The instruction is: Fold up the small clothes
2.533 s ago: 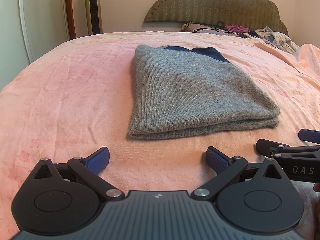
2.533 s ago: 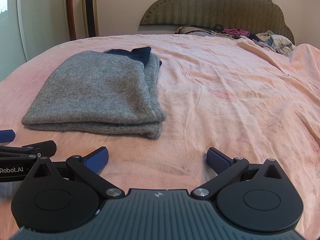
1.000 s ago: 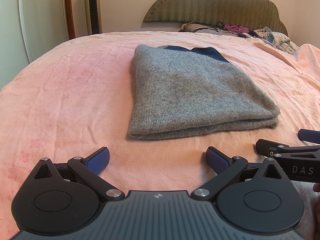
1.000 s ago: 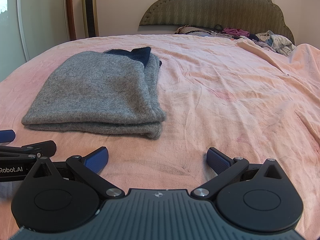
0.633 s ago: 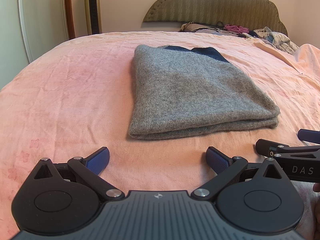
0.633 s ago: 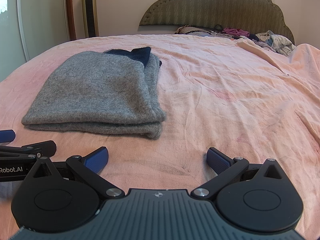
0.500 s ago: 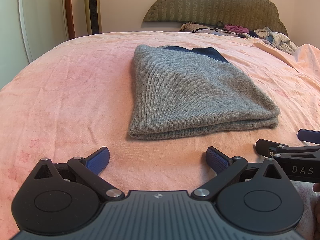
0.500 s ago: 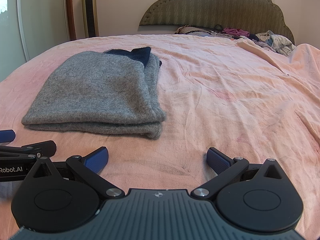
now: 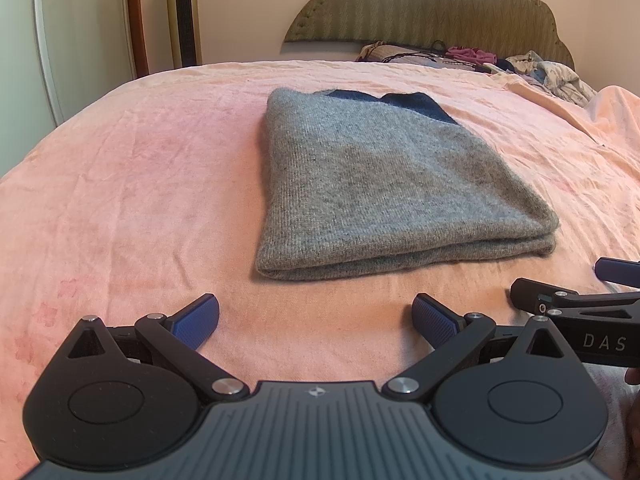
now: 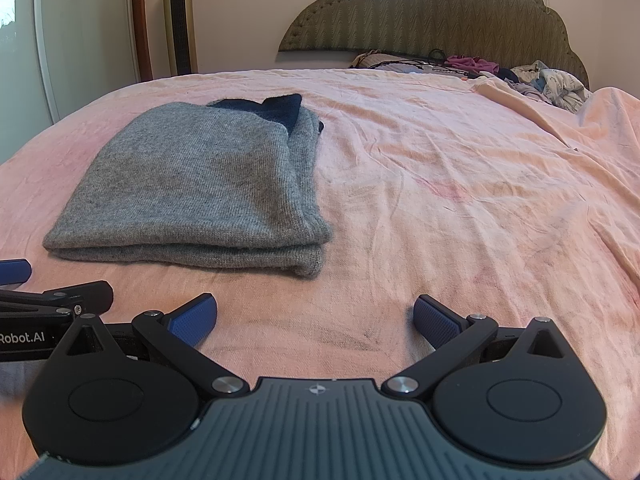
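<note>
Hovering low over the bed (image 9: pixel 120 184), side by side, the left gripper (image 9: pixel 315 317) and right gripper (image 10: pixel 316 317) are held level, jaws spread wide, nothing grasped; the folded sweater (image 9: pixel 384 184) is laid just ahead.

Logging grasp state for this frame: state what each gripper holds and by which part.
Nothing is held. The left gripper and right gripper both have their jaws spread open over the pink bedsheet, short of the folded grey sweater.

Nothing changes across the earlier views and now: the folded grey sweater (image 9: pixel 384 184) and both wide-open tools, left tool (image 9: pixel 316 320) and right tool (image 10: pixel 316 320), show no movement
</note>
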Demonstrator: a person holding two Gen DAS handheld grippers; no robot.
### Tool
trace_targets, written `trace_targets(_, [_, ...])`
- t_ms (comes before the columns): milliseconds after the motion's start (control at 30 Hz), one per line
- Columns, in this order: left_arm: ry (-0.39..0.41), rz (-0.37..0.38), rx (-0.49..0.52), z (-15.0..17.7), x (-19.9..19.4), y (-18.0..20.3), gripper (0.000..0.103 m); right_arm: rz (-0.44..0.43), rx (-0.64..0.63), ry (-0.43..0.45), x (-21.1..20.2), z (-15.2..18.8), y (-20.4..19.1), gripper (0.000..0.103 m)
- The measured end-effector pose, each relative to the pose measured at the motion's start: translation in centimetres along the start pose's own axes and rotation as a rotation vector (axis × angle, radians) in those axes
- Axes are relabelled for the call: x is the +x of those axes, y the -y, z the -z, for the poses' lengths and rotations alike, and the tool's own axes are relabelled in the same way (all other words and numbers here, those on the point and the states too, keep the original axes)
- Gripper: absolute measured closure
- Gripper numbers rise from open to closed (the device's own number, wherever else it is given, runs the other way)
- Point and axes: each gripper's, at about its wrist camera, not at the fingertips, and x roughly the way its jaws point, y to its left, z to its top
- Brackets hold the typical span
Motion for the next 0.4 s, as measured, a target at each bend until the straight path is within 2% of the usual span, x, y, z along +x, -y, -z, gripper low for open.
trace_targets(400, [-0.001,-0.007,0.003,0.04,0.02,-0.33,0.0,0.0,0.0,0.0,0.01,-0.01,0.0,0.0])
